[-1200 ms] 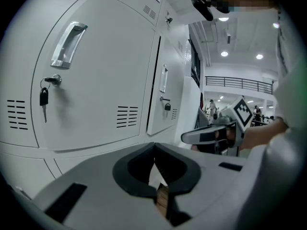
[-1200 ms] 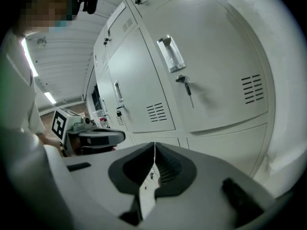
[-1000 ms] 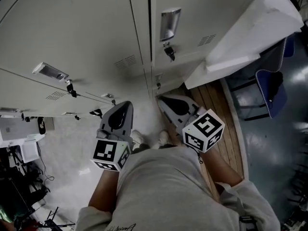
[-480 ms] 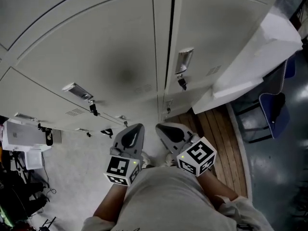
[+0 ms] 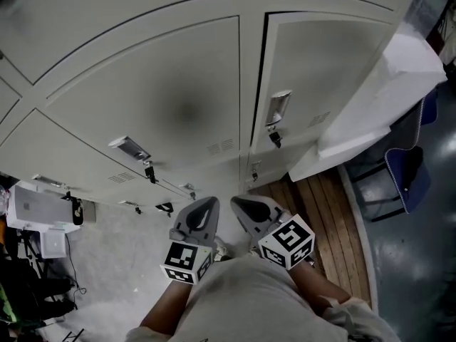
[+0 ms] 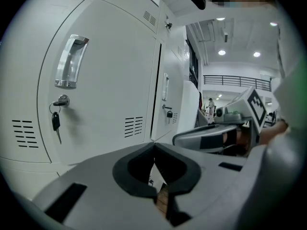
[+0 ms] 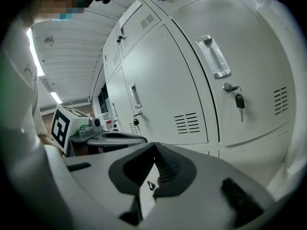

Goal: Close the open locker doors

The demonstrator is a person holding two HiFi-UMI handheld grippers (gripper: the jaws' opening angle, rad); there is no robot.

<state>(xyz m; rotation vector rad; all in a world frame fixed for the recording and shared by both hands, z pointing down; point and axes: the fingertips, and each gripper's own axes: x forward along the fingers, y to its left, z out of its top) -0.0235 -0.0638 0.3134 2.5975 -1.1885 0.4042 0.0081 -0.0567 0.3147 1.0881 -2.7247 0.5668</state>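
Note:
Pale grey locker doors fill the head view. The two in front of me, the left door (image 5: pixel 178 112) and the right door (image 5: pixel 320 70), stand shut, each with a metal handle (image 5: pixel 279 107) and a key beneath it. My left gripper (image 5: pixel 201 216) and right gripper (image 5: pixel 249 209) are side by side close to my body, both shut and empty, apart from the doors. In the left gripper view a shut door (image 6: pixel 105 80) with a handle (image 6: pixel 69 61) and a hanging key (image 6: pixel 56 121) faces me. In the right gripper view there is a door handle (image 7: pixel 214 56) with a key (image 7: pixel 238 101) under it.
A white slab (image 5: pixel 370 105) juts out at the right of the lockers; I cannot tell if it is a door. A blue chair (image 5: pixel 402 169) stands beyond it, beside a wooden floor strip (image 5: pixel 324 212). White equipment (image 5: pixel 35 209) and cables lie at the left.
The view has tilted up the lockers, so more of the doors shows. Both grippers now sit lower in the frame and closer together, still shut.

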